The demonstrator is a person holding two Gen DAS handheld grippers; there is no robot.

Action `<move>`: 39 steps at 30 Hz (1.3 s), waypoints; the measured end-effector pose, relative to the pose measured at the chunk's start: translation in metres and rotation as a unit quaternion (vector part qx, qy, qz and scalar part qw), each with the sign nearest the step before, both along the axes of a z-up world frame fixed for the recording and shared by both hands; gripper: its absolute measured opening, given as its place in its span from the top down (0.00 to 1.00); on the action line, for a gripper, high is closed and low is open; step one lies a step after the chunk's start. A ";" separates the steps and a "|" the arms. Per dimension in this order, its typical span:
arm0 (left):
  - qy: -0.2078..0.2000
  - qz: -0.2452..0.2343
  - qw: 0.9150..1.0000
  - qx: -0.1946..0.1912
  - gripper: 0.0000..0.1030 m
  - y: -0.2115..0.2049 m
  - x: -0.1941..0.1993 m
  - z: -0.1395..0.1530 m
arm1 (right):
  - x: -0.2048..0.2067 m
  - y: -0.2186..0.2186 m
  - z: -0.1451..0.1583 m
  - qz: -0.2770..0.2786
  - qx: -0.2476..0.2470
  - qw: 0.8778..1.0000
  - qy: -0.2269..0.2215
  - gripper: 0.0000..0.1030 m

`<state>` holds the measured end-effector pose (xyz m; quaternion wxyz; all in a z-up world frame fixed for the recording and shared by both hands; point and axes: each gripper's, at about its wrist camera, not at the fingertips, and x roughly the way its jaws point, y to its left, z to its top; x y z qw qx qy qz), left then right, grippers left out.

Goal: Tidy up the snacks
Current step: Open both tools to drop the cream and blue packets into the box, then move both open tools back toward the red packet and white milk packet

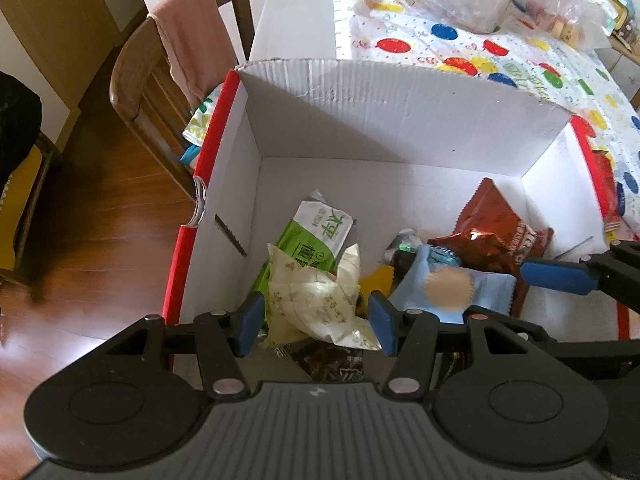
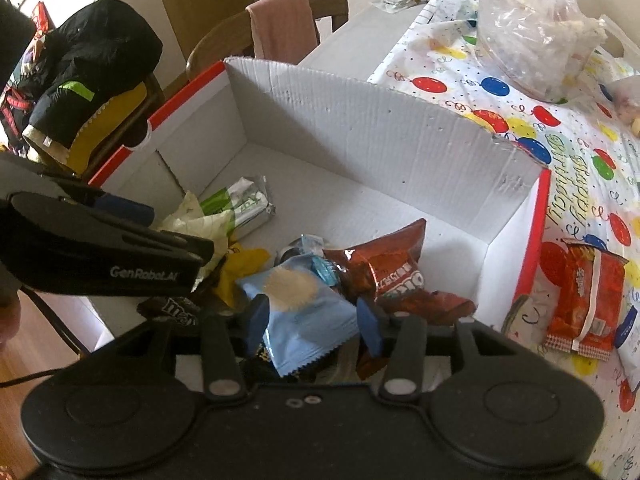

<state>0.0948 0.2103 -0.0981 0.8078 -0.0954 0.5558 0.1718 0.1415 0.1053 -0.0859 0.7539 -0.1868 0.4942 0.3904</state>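
Observation:
A white cardboard box (image 1: 400, 80) with red edges stands on the table and holds several snack packets. My left gripper (image 1: 316, 322) is shut on a crumpled cream packet (image 1: 316, 300), held over a green packet (image 1: 316, 236) and a dark packet (image 1: 332, 364). My right gripper (image 2: 312, 322) is down inside the box (image 2: 360, 92), its pads open around a light blue packet (image 2: 304, 312) that lies flat on the pile. A red-brown chips bag (image 2: 392, 272) lies just right of it. A yellow packet (image 2: 244, 264) sits in the middle of the pile.
An orange-red snack packet (image 2: 580, 300) lies on the balloon-print tablecloth (image 2: 560, 128) right of the box. Clear plastic bags (image 2: 528, 36) sit farther back. A wooden chair with a pink towel (image 1: 188, 40) stands behind the box, and a black jacket (image 2: 96, 64) hangs at the left.

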 end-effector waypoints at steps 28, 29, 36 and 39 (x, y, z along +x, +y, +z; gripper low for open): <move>-0.126 -0.026 0.992 0.003 0.36 -0.059 -0.041 0.081 | -0.011 -0.074 0.076 -0.032 0.112 0.993 -0.029 0.24; -0.131 -0.028 0.991 0.003 0.33 -0.063 -0.042 0.084 | -0.011 -0.078 0.078 -0.032 0.117 0.992 -0.029 0.23; -0.167 -0.048 0.985 0.007 0.29 -0.096 -0.043 0.101 | -0.015 -0.110 0.099 -0.033 0.150 0.987 -0.038 0.17; -0.178 -0.053 0.983 0.003 0.27 -0.111 -0.042 0.104 | -0.014 -0.126 0.106 -0.036 0.160 0.986 -0.042 0.16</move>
